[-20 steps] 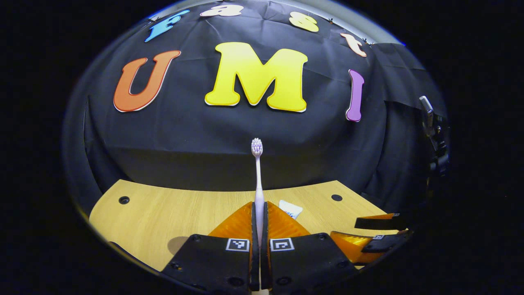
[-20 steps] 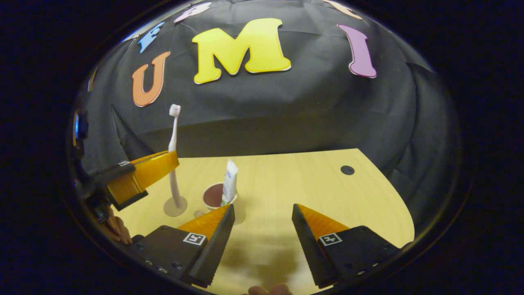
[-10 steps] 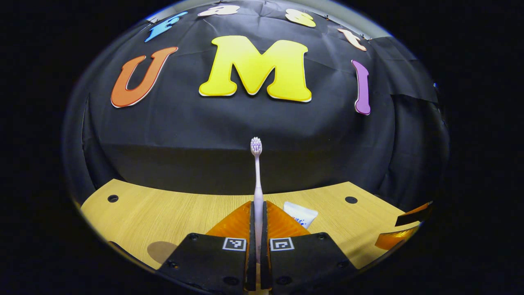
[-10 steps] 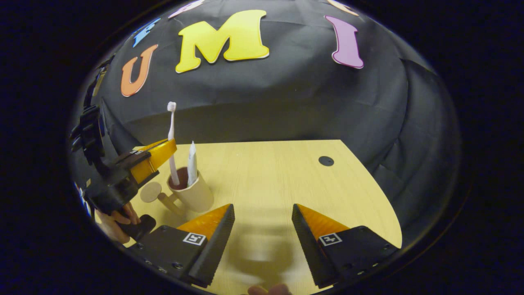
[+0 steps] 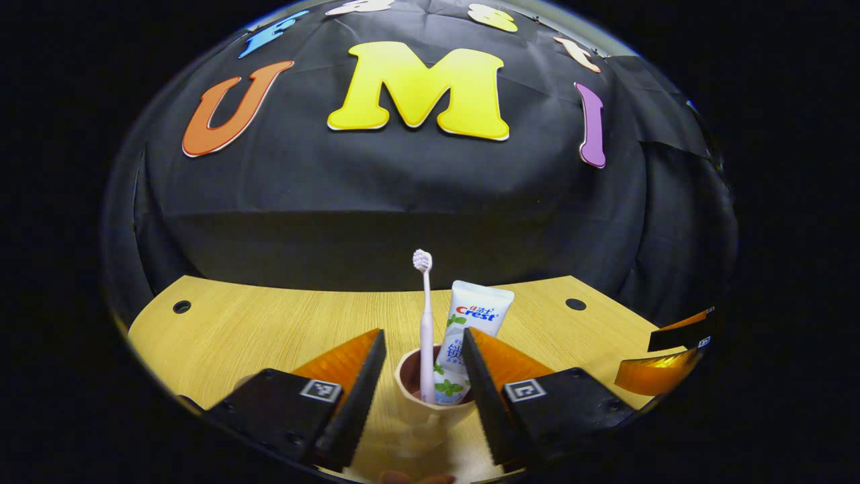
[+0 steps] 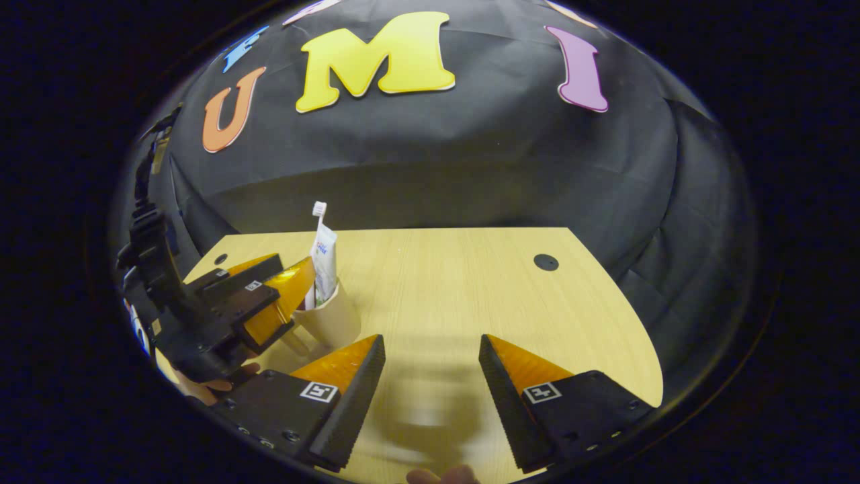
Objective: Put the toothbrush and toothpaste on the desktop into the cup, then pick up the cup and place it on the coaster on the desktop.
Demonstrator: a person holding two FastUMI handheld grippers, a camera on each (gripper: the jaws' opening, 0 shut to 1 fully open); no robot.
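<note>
Since the desktop (image 6: 470, 282) carries the cup (image 5: 430, 396) directly ahead of your left gripper (image 5: 418, 349), between its parted fingers, that hand is far nearer than your right gripper (image 6: 431, 353) (also spread, holding nothing). Toothpaste (image 5: 470, 336) and toothbrush (image 5: 425, 316) stand upright inside the cup; I can't make out the coaster.

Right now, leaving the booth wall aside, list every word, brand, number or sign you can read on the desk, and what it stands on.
toothpaste: a printed label on the tube's front, not read off here; its fine print is too small anyway.
left gripper and right gripper: square coded marks, patterns only, no words.
cup, toothbrush, desktop: no writing seen.
</note>
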